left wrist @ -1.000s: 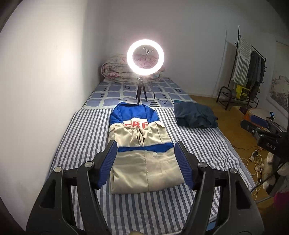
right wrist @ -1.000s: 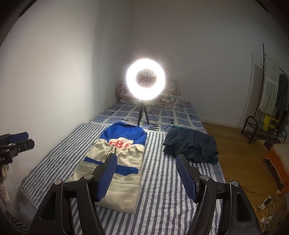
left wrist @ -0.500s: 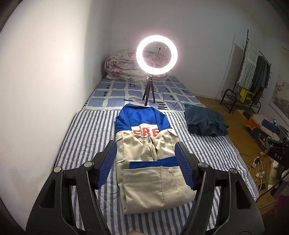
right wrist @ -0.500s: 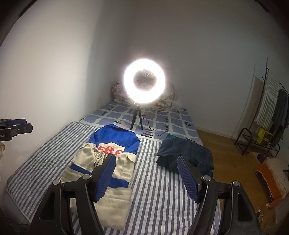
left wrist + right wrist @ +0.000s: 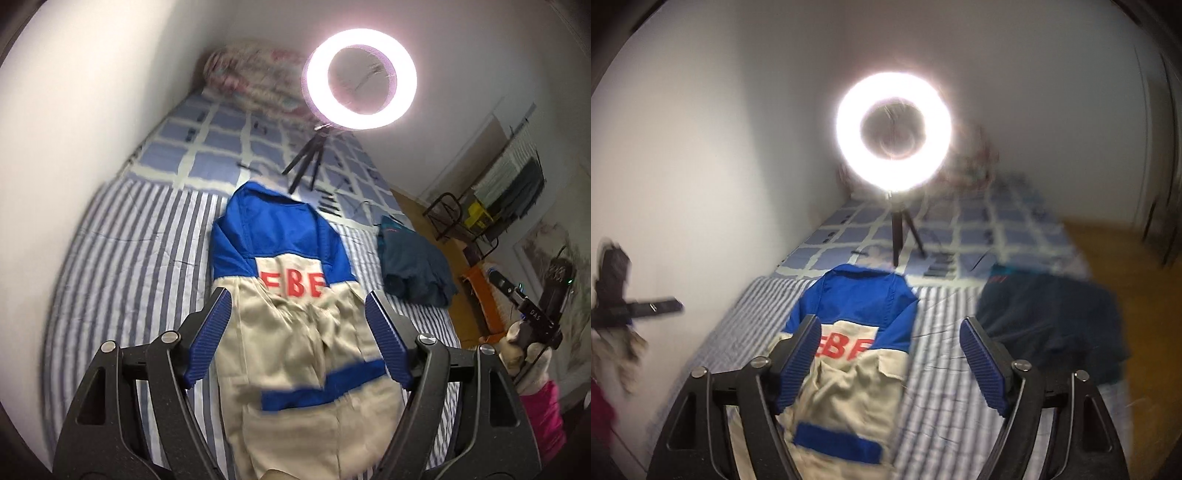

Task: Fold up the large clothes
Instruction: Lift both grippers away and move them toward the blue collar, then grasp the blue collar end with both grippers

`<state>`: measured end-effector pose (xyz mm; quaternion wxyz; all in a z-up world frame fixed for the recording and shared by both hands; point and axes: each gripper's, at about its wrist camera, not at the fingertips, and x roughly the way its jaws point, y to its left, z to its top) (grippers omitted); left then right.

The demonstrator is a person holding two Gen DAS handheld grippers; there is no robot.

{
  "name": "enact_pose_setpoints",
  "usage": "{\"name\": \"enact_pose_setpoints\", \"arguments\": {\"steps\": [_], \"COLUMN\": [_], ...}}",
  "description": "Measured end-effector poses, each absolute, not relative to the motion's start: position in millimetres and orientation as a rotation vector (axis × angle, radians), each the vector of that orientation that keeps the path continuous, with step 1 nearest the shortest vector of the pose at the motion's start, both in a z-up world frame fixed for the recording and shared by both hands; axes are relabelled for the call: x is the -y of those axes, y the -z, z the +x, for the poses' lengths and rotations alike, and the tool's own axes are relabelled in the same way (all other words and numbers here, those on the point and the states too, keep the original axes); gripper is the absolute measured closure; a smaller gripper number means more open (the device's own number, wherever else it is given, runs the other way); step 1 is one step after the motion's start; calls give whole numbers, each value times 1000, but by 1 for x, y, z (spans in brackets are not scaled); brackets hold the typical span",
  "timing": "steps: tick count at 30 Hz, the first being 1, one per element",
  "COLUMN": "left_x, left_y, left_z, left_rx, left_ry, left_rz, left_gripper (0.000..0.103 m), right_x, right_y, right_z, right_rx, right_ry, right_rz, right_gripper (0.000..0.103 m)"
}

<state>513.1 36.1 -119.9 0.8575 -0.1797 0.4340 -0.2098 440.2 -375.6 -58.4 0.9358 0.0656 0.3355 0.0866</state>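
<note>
A blue and beige jacket (image 5: 295, 325) with red letters lies folded lengthwise on the striped bed (image 5: 129, 258). It also shows in the right wrist view (image 5: 849, 350). My left gripper (image 5: 299, 321) is open and empty, held above the jacket's middle. My right gripper (image 5: 890, 350) is open and empty, above the jacket's right side. The other gripper (image 5: 532, 314) shows at the right edge of the left wrist view, and at the left edge of the right wrist view (image 5: 635, 306). Both views are blurred.
A lit ring light (image 5: 360, 77) on a small tripod stands on the bed beyond the jacket. A dark teal garment (image 5: 413, 269) lies folded to the jacket's right. A rolled floral quilt (image 5: 258, 81) is against the far wall. A clothes rack (image 5: 506, 184) stands on the wooden floor at the right.
Both grippers have moved forward and lower toward the jacket, which now looks larger. Both stay open. The jacket has not moved.
</note>
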Motion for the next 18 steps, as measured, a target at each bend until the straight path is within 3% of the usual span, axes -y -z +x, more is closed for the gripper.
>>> {"name": "enact_pose_setpoints", "arguments": {"steps": [4, 18], "left_x": [-35, -11], "left_y": [164, 265], "left_z": [569, 722], "left_rx": [-966, -1093], "left_ry": [421, 387], "left_rz": [-381, -374], "left_gripper": [26, 26], "right_x": [392, 386], "right_y": [113, 231], "right_z": [506, 661], "right_rx": [-789, -952], "right_ry": [-194, -180], "right_rz": [260, 322], "right_gripper": [36, 36]}}
